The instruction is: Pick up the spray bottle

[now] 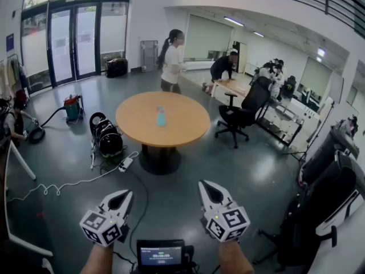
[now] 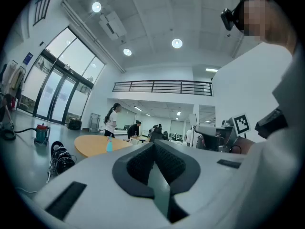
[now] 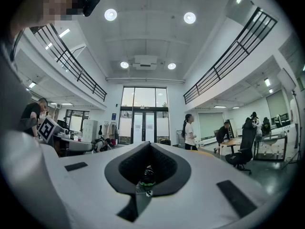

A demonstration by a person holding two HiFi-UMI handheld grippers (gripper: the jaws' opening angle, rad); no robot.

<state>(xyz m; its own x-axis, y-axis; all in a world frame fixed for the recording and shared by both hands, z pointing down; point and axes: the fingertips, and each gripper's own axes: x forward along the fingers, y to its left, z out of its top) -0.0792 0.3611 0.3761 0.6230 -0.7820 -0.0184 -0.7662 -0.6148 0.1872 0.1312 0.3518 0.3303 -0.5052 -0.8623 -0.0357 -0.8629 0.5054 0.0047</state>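
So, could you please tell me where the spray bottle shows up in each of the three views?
Head view: the spray bottle stands upright near the middle of the round table, above centre.
Left gripper view: the spray bottle is small, left of centre, on the round table.
Right gripper view: I cannot make it out there.
Shared landmark: the standing person in a white shirt, beyond the table.

We saw a pale blue spray bottle (image 1: 161, 117), a tan table (image 1: 188, 127), a glossy grey floor (image 1: 251, 176) and a black chair (image 1: 245, 110). Our white left gripper (image 1: 125, 195) and right gripper (image 1: 206, 186) bore black-and-white square markers.
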